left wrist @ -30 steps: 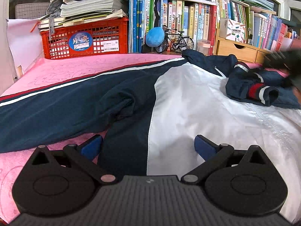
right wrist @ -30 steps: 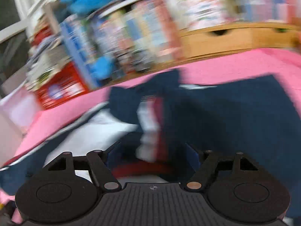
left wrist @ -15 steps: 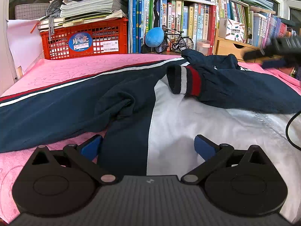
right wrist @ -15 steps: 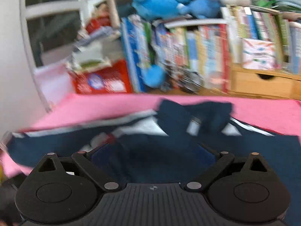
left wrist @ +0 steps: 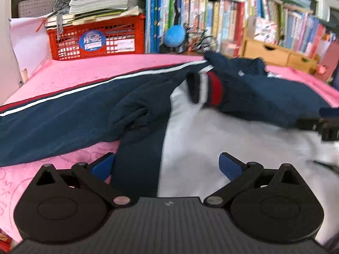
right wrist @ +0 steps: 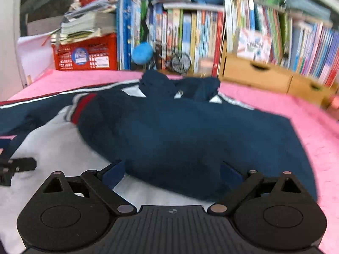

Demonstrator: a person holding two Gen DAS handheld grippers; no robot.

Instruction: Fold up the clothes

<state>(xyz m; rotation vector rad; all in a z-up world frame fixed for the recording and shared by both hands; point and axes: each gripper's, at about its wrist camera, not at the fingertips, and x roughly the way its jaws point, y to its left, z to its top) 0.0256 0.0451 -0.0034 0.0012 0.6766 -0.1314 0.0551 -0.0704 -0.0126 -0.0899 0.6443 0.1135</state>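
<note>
A navy and white jacket (left wrist: 211,139) lies spread on the pink cover (left wrist: 84,74). Its right sleeve is folded over the white body, the striped red and white cuff (left wrist: 208,91) resting near the middle. The other sleeve (left wrist: 63,116) stretches out to the left. My left gripper (left wrist: 166,165) hovers open over the jacket's lower part with nothing in it. My right gripper (right wrist: 171,173) is opening, jaws wide, over the folded sleeve (right wrist: 190,144); the pads do not press the cloth. The cuff (right wrist: 81,105) lies free at the left.
A red crate (left wrist: 95,40) stacked with papers stands at the back left. Rows of books (left wrist: 211,21), a blue plush ball (left wrist: 174,35) and wooden drawers (left wrist: 275,53) line the back edge. Bare pink cover shows at the right (right wrist: 307,122).
The right gripper let go of the sleeve cuff, which now lies on the white body, and drew back toward the right. The left gripper stayed put.
</note>
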